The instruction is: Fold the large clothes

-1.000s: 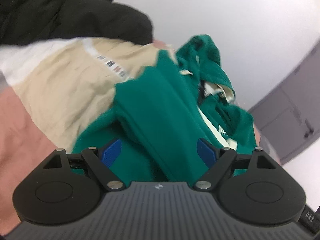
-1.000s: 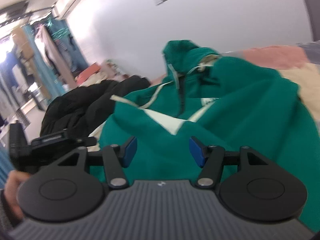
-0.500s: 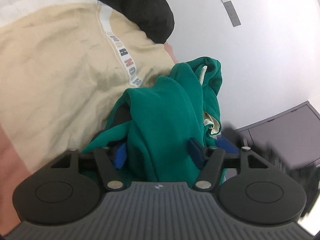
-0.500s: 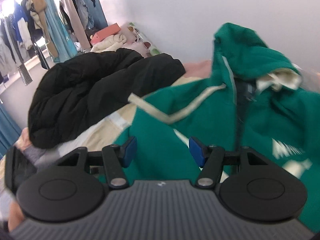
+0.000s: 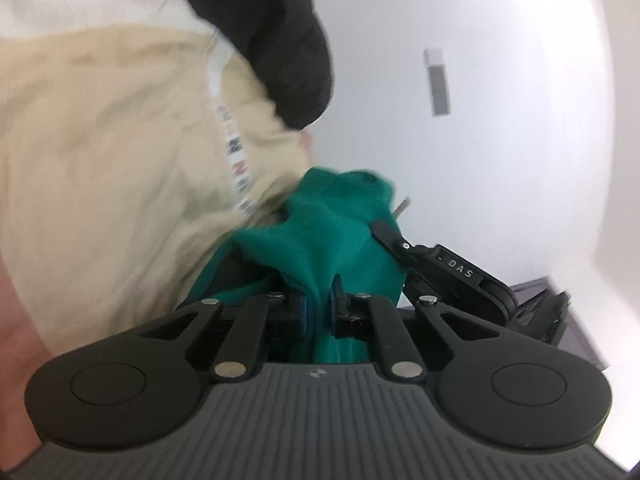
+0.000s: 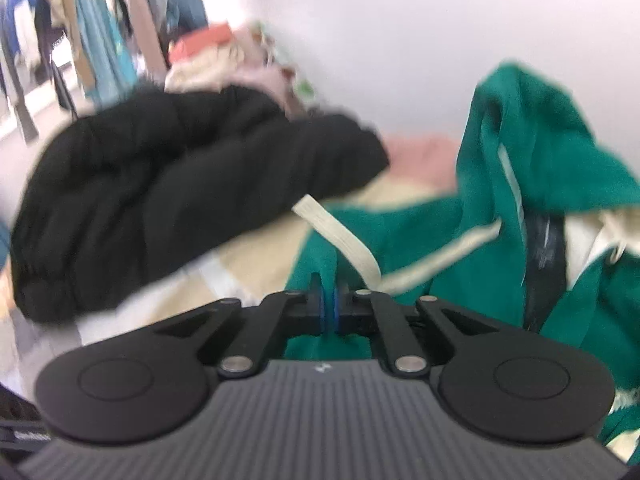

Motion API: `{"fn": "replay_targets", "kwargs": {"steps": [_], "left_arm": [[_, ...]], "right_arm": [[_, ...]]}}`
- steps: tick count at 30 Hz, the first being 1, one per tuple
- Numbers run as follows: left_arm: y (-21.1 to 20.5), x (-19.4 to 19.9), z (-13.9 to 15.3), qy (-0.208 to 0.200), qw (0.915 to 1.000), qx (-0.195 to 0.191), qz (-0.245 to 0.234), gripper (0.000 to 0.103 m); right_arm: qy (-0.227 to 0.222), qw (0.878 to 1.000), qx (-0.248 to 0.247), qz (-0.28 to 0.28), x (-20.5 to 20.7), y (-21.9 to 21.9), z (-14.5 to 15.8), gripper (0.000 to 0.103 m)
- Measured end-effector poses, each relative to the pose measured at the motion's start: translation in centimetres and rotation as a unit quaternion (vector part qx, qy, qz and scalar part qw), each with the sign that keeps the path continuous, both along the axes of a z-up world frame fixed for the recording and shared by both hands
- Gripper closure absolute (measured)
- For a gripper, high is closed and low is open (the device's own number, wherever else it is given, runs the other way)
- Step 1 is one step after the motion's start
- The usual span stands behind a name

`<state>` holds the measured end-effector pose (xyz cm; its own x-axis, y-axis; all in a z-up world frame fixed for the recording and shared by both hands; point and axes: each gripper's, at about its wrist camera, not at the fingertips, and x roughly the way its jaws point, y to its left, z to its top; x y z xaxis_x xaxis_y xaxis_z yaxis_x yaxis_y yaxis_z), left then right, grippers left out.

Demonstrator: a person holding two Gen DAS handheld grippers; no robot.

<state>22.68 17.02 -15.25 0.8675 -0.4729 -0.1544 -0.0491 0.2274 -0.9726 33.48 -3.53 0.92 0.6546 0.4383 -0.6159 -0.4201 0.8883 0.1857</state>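
A green hoodie [image 5: 332,232] with cream trim lies bunched on the bed. My left gripper [image 5: 318,310] is shut on a fold of its green fabric, which rises between the blue pads. In the right wrist view the green hoodie [image 6: 540,208] shows its hood and a cream drawstring [image 6: 340,240]. My right gripper [image 6: 329,308] is shut on an edge of the green fabric just below the drawstring. The right gripper's body [image 5: 460,276] shows in the left wrist view, close beside the hoodie.
A black puffer jacket [image 6: 168,192] lies on the bed to the left, also at the top of the left wrist view [image 5: 280,28]. A beige garment [image 5: 112,168] spreads under the hoodie. A white wall [image 5: 500,140] stands behind. Hanging clothes [image 6: 100,32] are far left.
Both grippers have gone from open to shut on the green hoodie's fabric. The two grippers have come close together, and the hoodie is more bunched.
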Motion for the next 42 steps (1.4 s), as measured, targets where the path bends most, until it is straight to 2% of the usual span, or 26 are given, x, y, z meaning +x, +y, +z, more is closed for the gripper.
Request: {"fn": "replay_targets", "kwargs": {"steps": [3,4,6,8,9,11,12,14,19,23,26,29,30,31,32,33,37,40,41,42], "left_arm": [[1.0,-0.6,1.9,-0.033,0.9992,0.015,0.018,0.094],[1.4,-0.7,2.4,-0.037,0.9988,0.022,0.025,0.094],[2.2,-0.8,2.6,-0.028,0.9985,0.029,0.037,0.094],[3.0,-0.8,1.8,0.004,0.9983,0.028,0.052,0.094],[3.4,-0.8,1.3,0.018,0.9979,0.024,0.057,0.094],[4.2,-0.6,0.0,0.046,0.9963,0.021,0.069,0.094],[4.4,-0.5,-0.6,0.058,0.9953,0.021,0.075,0.094],[4.6,-0.4,-1.4,0.073,0.9938,0.022,0.081,0.094],[4.5,0.3,-1.5,0.083,0.9910,0.066,0.081,0.094],[4.7,0.8,-1.5,0.072,0.9921,0.081,0.063,0.093],[4.9,1.1,-1.0,0.065,0.9932,0.083,0.048,0.090],[4.2,0.9,0.5,0.068,0.9887,0.129,0.037,0.070],[3.9,0.7,1.0,0.067,0.9864,0.146,0.035,0.059],[3.5,0.3,1.7,0.065,0.9840,0.162,0.034,0.056],[3.1,-0.1,2.2,0.063,0.9819,0.175,0.035,0.056],[2.7,-0.5,2.6,0.066,0.9794,0.188,0.034,0.055],[0.0,-3.0,5.3,0.054,0.9657,0.253,0.021,0.055],[-2.4,-4.8,6.9,0.033,0.9595,0.280,-0.006,0.055],[-3.3,-5.3,7.4,0.027,0.9565,0.290,-0.011,0.055],[-4.1,-5.8,8.0,0.023,0.9525,0.303,-0.016,0.055]], "right_arm": [[-0.043,0.999,0.004,0.004,0.9,1.0,2.9,0.098],[-0.067,0.998,-0.002,0.019,1.9,2.7,4.1,0.099],[-0.076,0.997,-0.007,0.025,2.4,3.6,4.4,0.100],[-0.073,0.997,-0.001,0.033,3.7,5.4,4.4,0.100],[-0.059,0.998,-0.002,0.037,5.1,7.2,3.5,0.100],[-0.056,0.998,-0.010,0.041,5.5,8.2,2.8,0.100],[-0.046,0.998,-0.012,0.047,6.2,9.3,1.2,0.100],[-0.039,0.998,-0.005,0.051,6.3,9.5,0.2,0.100],[-0.011,0.999,0.004,0.050,6.6,8.5,-5.0,0.100],[-0.005,0.999,0.022,0.033,6.6,7.0,-5.7,0.100],[-0.013,0.999,0.029,0.007,5.5,5.1,-4.9,0.099],[-0.014,1.000,0.014,-0.006,2.9,2.3,-3.3,0.098],[-0.015,1.000,0.013,-0.008,2.2,1.4,-2.9,0.098],[-0.015,1.000,0.013,-0.008,2.2,1.4,-2.9,0.097],[-0.015,1.000,0.017,-0.015,0.2,-0.6,-2.0,0.097],[-0.015,1.000,0.017,-0.015,0.2,-0.6,-2.0,0.097],[-0.010,0.999,0.024,-0.020,-4.3,-4.3,-0.6,0.096],[0.000,0.999,0.034,-0.030,-8.0,-7.1,-0.1,0.096],[-0.001,0.999,0.025,-0.039,-10.7,-8.8,0.0,0.096],[-0.001,0.999,0.025,-0.039,-10.7,-8.8,0.0,0.096]]}}
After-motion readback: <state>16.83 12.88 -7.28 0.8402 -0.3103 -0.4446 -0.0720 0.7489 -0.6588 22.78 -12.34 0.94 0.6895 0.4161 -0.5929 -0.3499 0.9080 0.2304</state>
